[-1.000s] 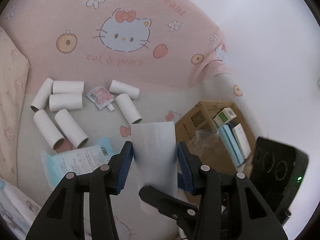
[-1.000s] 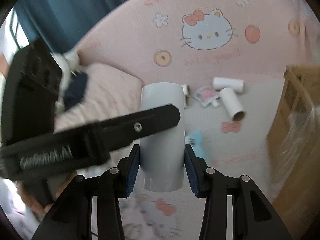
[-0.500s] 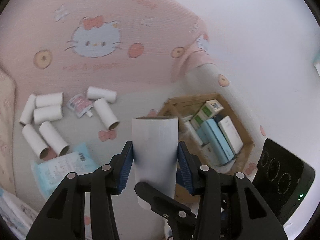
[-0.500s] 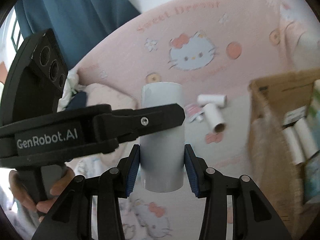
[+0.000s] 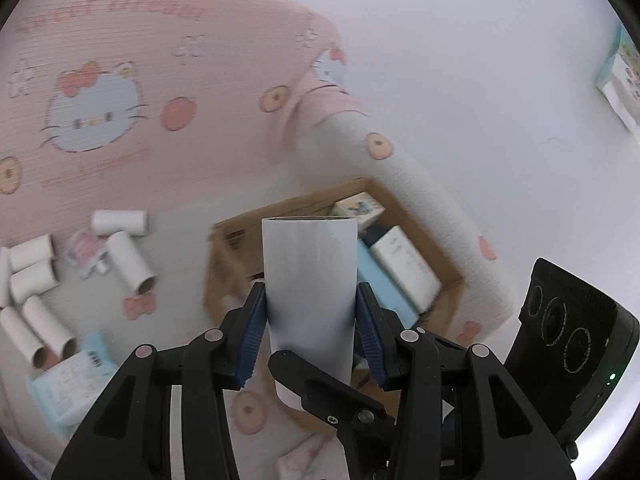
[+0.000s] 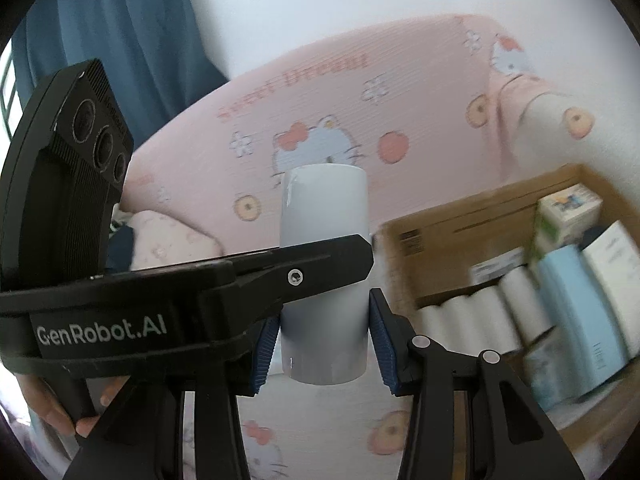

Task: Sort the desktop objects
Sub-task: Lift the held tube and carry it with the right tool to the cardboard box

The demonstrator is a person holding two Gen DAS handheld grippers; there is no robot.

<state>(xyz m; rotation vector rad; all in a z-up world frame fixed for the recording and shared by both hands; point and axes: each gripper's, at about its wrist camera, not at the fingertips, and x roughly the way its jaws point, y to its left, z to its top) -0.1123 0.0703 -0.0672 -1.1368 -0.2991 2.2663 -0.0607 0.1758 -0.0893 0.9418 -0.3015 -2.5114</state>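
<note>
Firstly, left wrist view. Noted at centre: white paper tube (image 5: 310, 280), upright, clamped at mid-length between the blue pads (image 5: 252, 340) of the left gripper (image 5: 310, 322), set at medium width and pressed on both sides of the tube. Crossed at its lower end, 6 o'clock, by one black finger (image 5: 320, 384) of the other tool. Seen behind the tube, toward 2 o'clock: open cardboard box (image 5: 404, 200) with white and pale blue cartons (image 5: 404, 276) inside. Found at 9 o'clock on the pale surface: loose paper tubes (image 5: 128, 260) lying flat, a small pink pouch (image 5: 84, 248) among them. Recorded at 8 o'clock: pale blue packet (image 5: 68, 384). Spread across 10 to 12 o'clock: pink cat-print cover (image 5: 120, 80). Blurred throughout the background.

Next, right wrist view. Same tube at centre, upright, gripped low down between the pads of the right gripper (image 6: 322, 336), likewise at medium width and closed on the tube. Crossed at mid-height from 9 o'clock by the left tool's black arm, lettered in white. Glimpsed at 8 o'clock: a hand (image 6: 52, 408) around that tool's handle. Box at 3 o'clock, holding a row of paper tubes (image 6: 480, 312) beside the cartons. Blue curtain (image 6: 120, 20) at 11 o'clock.
</note>
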